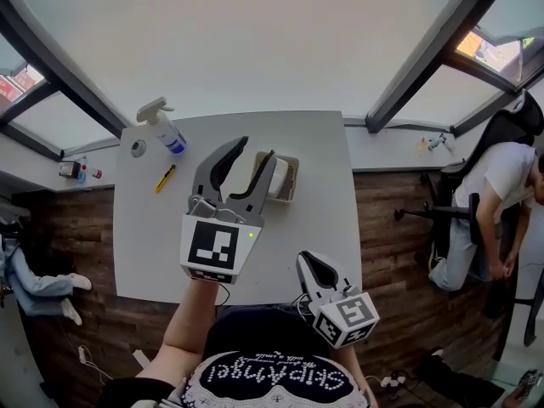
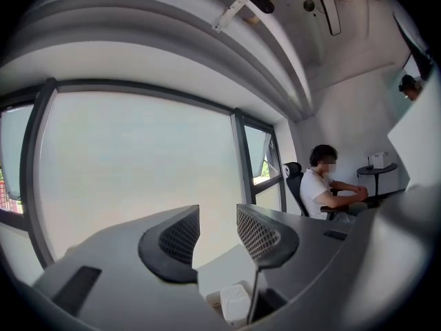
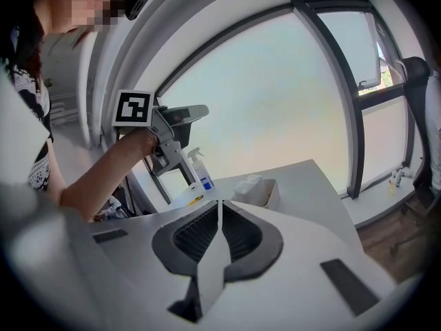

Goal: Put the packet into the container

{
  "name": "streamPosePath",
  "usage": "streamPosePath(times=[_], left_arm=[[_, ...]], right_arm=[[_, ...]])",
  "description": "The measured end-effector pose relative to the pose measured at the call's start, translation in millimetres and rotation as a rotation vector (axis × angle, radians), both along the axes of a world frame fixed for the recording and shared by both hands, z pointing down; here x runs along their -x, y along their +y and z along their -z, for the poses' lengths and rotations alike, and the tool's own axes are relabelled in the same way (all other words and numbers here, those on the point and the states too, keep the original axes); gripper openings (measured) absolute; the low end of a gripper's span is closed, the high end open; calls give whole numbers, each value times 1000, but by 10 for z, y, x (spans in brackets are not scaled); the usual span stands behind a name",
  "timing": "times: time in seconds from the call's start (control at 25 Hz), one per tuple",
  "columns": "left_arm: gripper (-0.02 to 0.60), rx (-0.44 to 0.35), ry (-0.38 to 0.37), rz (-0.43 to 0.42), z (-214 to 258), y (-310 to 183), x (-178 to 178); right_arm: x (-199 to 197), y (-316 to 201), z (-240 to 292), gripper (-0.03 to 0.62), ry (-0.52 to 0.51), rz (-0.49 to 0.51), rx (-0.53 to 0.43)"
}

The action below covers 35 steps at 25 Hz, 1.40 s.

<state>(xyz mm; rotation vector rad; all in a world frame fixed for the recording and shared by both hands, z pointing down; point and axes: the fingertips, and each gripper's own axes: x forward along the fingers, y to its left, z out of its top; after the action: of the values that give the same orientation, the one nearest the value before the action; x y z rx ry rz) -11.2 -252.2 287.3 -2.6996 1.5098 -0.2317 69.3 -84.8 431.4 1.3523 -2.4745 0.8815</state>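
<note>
A shallow beige container [image 1: 292,182] stands mid-table, and a white packet [image 1: 280,177] lies inside it. My left gripper [image 1: 246,155] is held in the air above the table just left of the container, jaws open and empty. In the left gripper view the left gripper [image 2: 217,233] points nearly level toward the window, and the packet [image 2: 234,302] shows far below in the container [image 2: 212,299]. My right gripper [image 1: 313,266] hovers at the table's near edge, shut with nothing in it. From the right gripper view the right gripper [image 3: 219,229] faces the container [image 3: 271,193] and packet [image 3: 249,183].
A spray bottle [image 1: 163,126], a roll of tape [image 1: 138,148] and a yellow utility knife [image 1: 165,178] lie at the table's far left. A person sits on an office chair [image 1: 489,202] to the right. Another person's legs [image 1: 38,283] show at the left.
</note>
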Motion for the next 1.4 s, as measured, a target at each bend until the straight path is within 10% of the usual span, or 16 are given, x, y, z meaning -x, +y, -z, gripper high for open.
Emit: streamPosePath(times=[0.48,1.4], left_arm=[[147,-24,72,-5,402,880,203],[106,175,66,-15,-502,1736,406]], right_arm=[[34,95,140,28,9,22,-55],[107,170,226,28,9,34,-80]])
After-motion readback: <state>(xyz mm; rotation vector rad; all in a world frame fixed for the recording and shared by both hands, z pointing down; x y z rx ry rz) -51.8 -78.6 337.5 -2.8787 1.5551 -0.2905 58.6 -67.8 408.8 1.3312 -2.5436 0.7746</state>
